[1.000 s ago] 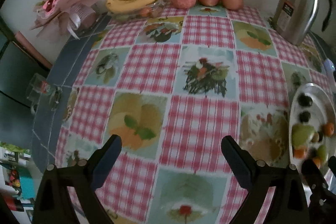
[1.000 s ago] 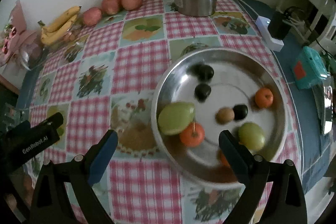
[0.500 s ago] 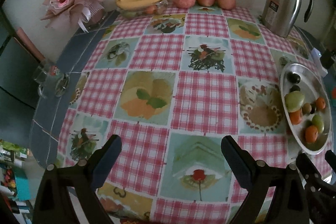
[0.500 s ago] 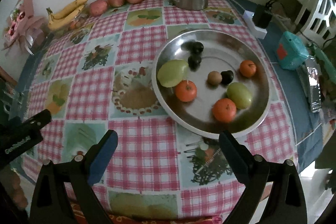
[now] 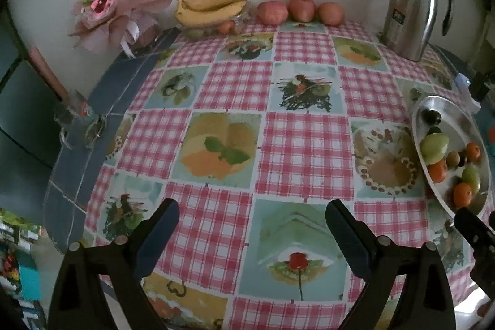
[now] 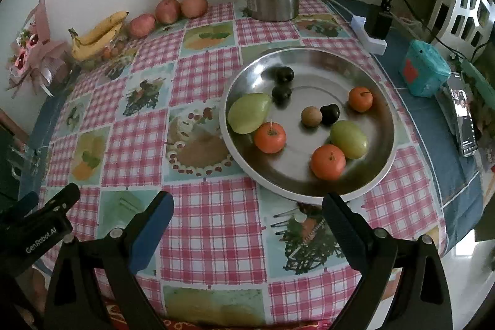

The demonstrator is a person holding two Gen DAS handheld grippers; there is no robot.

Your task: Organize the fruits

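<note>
Left view: the left gripper is hovering, jaws spread and empty, over the worktop; bananas are lying far. Right view: the right gripper is hanging likewise before the fruit-filled metal plate. Sorting could be starting or finished.

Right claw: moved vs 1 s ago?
Yes. The right claw has backed away from the metal plate, now wholly beyond its fingertips; it straddled the near rim before.

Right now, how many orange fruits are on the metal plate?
3, all on the metal plate: one at the right, one beside the big green fruit, one nearest the right gripper. None seems hidden.
</note>
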